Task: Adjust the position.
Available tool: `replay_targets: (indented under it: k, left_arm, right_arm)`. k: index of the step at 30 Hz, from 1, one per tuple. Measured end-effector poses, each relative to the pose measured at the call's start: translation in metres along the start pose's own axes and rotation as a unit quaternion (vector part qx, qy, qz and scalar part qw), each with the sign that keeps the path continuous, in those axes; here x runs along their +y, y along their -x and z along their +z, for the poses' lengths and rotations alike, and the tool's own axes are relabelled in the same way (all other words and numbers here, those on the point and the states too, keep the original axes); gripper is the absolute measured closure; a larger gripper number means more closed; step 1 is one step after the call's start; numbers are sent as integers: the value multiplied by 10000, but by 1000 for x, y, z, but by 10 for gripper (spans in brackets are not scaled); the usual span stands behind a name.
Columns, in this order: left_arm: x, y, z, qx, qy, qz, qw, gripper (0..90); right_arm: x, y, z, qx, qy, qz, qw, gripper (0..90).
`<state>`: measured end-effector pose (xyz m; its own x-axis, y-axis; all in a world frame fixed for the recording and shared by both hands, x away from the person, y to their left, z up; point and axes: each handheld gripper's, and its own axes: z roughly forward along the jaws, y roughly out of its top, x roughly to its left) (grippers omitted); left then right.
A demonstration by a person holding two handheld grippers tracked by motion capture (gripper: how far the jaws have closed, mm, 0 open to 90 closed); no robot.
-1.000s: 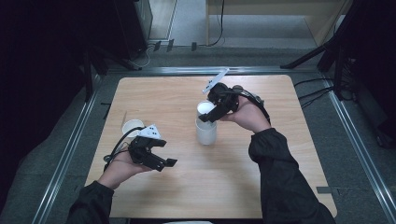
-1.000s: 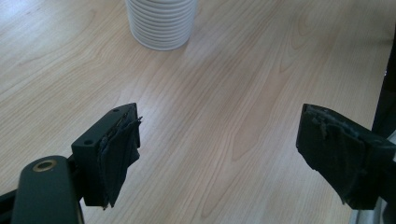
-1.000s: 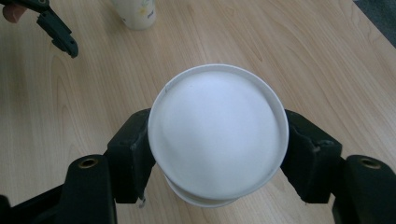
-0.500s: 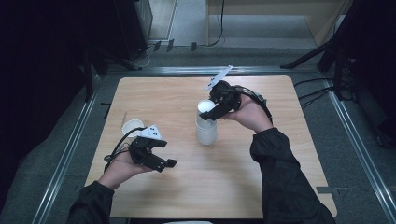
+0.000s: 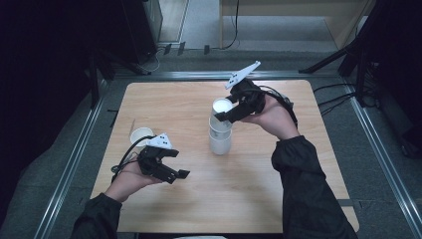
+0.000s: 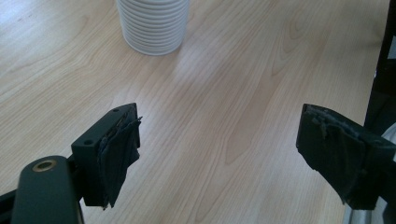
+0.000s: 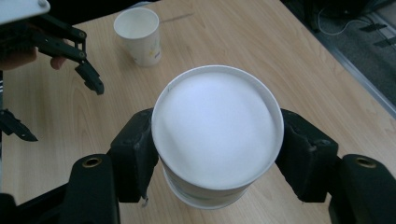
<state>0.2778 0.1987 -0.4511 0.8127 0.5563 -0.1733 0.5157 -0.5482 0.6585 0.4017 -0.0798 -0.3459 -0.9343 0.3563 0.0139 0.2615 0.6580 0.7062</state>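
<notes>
A stack of white paper cups stands at mid-table; its ribbed base is at the top of the left gripper view. My right gripper is shut on the top cup, its jaws having just been closing with the cup's wall between the pads. That cup sits raised partway out of the stack. My left gripper hovers low near the front left, open with nothing between its jaws. A single white cup stands upright just behind it.
The wooden table has a metal frame rail along its left side, and dark floor with cables beyond. In the right gripper view the lone cup and the left gripper sit at the far left.
My right gripper has risen a little, drawing the top cup up out of the stack. The left gripper has stayed where it was.
</notes>
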Motion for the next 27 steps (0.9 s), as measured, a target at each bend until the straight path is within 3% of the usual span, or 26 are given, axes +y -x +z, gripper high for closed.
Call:
replay_targets:
  k: [7, 10, 14, 19, 24, 26, 27]
  left_arm:
    - [0, 0, 0, 1, 50, -6, 10000, 136]
    - [0, 2, -1, 89, 145, 19, 9999, 137]
    - [3, 1, -5, 40, 317, 44, 9995, 137]
    - [5, 0, -3, 0, 292, 57, 9996, 137]
    - [11, 0, -1, -101, 316, 134, 9994, 136]
    - [14, -1, 2, -161, 303, 183, 9992, 137]
    - [14, -1, 2, -161, 303, 183, 9992, 136]
  right_arm:
    - [7, -7, -21, -74, 288, -66, 9995, 347]
    - [9, -11, -28, -73, 340, -93, 9994, 347]
    - [11, -16, -37, -39, 388, -79, 9992, 348]
    - [9, -24, -43, -5, 378, -132, 9992, 348]
    - [2, -32, -48, 79, 328, -132, 9993, 348]
    - [-6, -34, -52, 308, 431, -83, 9986, 348]
    - [-6, -34, -52, 308, 431, -83, 9986, 348]
